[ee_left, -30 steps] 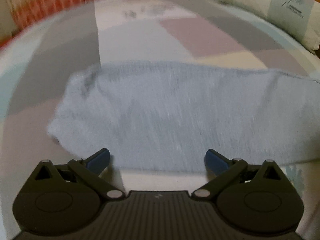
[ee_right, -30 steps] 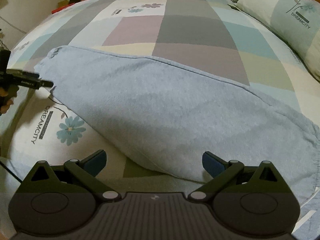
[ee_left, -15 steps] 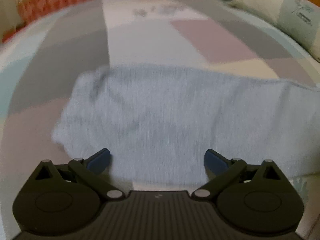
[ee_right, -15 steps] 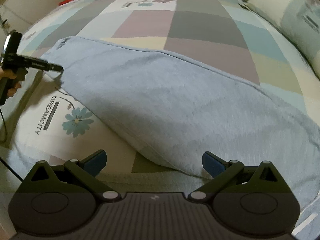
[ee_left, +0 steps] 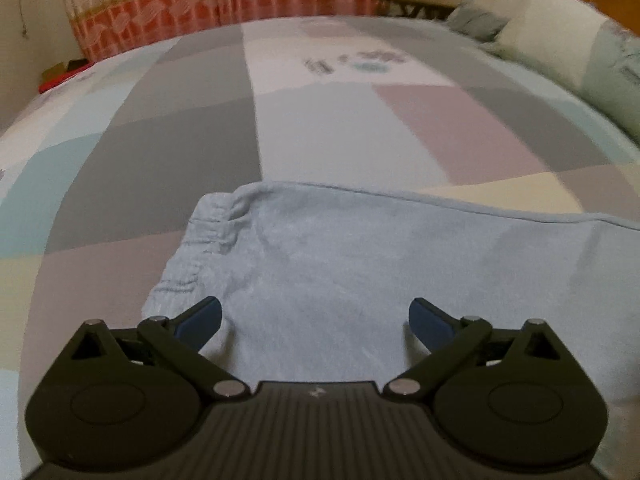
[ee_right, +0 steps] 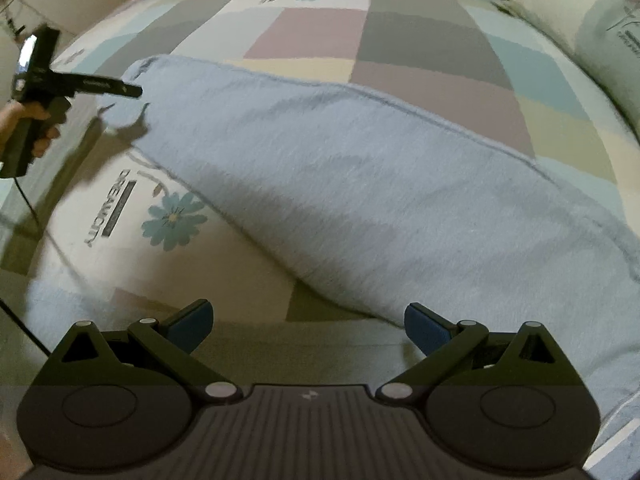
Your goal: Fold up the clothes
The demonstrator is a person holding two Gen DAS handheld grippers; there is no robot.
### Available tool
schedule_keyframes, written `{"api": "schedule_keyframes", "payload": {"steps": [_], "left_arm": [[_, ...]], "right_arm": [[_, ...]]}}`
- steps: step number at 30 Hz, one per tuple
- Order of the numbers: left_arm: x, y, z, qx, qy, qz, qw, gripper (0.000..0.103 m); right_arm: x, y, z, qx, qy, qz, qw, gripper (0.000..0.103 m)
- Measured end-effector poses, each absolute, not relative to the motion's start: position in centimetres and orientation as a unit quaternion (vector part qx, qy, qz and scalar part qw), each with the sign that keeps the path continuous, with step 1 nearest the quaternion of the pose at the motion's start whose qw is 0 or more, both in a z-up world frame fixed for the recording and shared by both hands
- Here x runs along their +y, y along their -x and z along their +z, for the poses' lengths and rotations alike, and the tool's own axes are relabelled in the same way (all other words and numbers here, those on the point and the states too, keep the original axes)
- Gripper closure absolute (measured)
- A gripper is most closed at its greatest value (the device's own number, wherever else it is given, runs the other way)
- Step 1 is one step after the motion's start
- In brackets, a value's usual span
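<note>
The left gripper hangs just above the near edge of a pale blue garment, its blue-tipped jaws spread wide with nothing between them but the cloth lying below. From the right wrist view the same tool shows as a dark bar reaching over the gathered end of the garment, held by a hand. The right gripper is likewise wide apart and holds nothing; its right fingertip sits just at the garment's near hem, the left one over bare bedspread.

The garment looks like a pair of fleecy trousers laid flat and long across the bed, one leg on the other as far as can be told. The elastic cuff, bunched and ribbed, lies just ahead of the left jaws; the wider end runs out past the right gripper toward the frame edge. Under it is a patchwork bedspread with a flower print, and pillows at the far side.

The cloth appears soft, light and limp, with a slightly fuzzy nap that should grip well rather than slip. It will sag and drape from any pinch point, so it probably wants holding at both ends together. The thicker seams are the likely best holds: the elastic cuff for the left, the hem or waistband edge for the right, taking both layers so the legs stay stacked.
</note>
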State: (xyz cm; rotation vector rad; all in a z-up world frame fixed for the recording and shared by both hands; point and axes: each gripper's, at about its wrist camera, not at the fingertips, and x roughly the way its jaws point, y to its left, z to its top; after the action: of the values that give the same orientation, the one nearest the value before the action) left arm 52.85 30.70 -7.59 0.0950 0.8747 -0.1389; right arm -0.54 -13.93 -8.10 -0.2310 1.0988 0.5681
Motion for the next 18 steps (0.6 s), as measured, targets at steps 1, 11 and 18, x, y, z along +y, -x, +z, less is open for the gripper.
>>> {"api": "schedule_keyframes", "payload": {"steps": [1,11,18], "left_arm": [[30.5,-52.0,-7.2,0.423,-0.053,-0.073,0.902,0.004],[29.9,-39.2,-1.1,0.441,-0.105,-0.035,0.891,0.004],[26.9,-29.2,-4.5,0.511,-0.047,0.027,0.858,0.004]], "right_arm": [[-13.6,0.7,-8.2,0.514,0.114,0.275,0.804,0.000],[-10.4,2.8,-9.1,0.485,0.203,0.387,0.757,0.000],[-9.5,5.3,-10.5,0.479,0.259,0.445,0.711,0.000]]}}
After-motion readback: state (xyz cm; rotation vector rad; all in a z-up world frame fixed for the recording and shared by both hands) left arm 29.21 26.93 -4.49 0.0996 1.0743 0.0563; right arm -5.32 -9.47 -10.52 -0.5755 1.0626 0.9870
